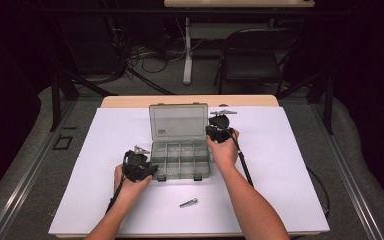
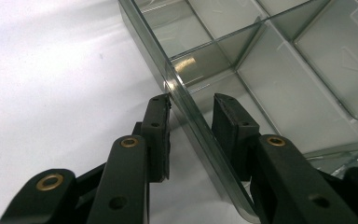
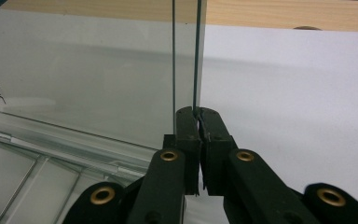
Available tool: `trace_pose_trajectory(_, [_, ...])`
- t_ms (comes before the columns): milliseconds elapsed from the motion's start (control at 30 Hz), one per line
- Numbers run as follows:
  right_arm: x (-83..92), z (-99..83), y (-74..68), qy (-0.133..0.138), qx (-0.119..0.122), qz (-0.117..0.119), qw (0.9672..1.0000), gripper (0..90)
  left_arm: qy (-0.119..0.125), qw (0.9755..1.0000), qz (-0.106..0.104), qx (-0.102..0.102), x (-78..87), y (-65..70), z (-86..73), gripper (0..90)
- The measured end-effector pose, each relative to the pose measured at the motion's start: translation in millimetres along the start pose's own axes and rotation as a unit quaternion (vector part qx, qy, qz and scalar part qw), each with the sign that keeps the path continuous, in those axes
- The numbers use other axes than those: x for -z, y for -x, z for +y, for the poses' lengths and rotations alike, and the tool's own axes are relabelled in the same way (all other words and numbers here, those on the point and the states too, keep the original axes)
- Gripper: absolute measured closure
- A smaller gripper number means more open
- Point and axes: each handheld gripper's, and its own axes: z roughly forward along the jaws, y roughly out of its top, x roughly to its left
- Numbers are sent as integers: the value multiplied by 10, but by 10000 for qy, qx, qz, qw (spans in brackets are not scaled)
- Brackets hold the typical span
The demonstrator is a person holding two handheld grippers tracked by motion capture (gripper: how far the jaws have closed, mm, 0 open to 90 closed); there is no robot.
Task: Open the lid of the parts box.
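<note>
White table sheet (image 1: 105, 150) bears 1 bolt (image 1: 188, 202) before organiser box (image 1: 180, 160).

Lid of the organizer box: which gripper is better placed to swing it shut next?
Right. The right gripper is pinched on the side edge of the upright lid, while the left gripper straddles the tray wall, likely steadying it.

box (image 1: 180, 160): we saw clear, glossy smoky plastic | lid (image 3: 98, 84): smooth, see-through plastic | sheet (image 1: 290, 165): matt white paper | table edge (image 3: 284, 14) at 12 o'clock: pale wood | bit (image 1: 189, 202): shiny metal | pads (image 2: 158, 135): matt black
</note>
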Motion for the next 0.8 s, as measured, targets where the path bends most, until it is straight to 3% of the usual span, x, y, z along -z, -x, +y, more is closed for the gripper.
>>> trace_pose_trajectory(800, [-119, 25, 27, -103, -341, -25, 9994, 890, -10, 10000, 1, 8, 1, -1, 3, 672])
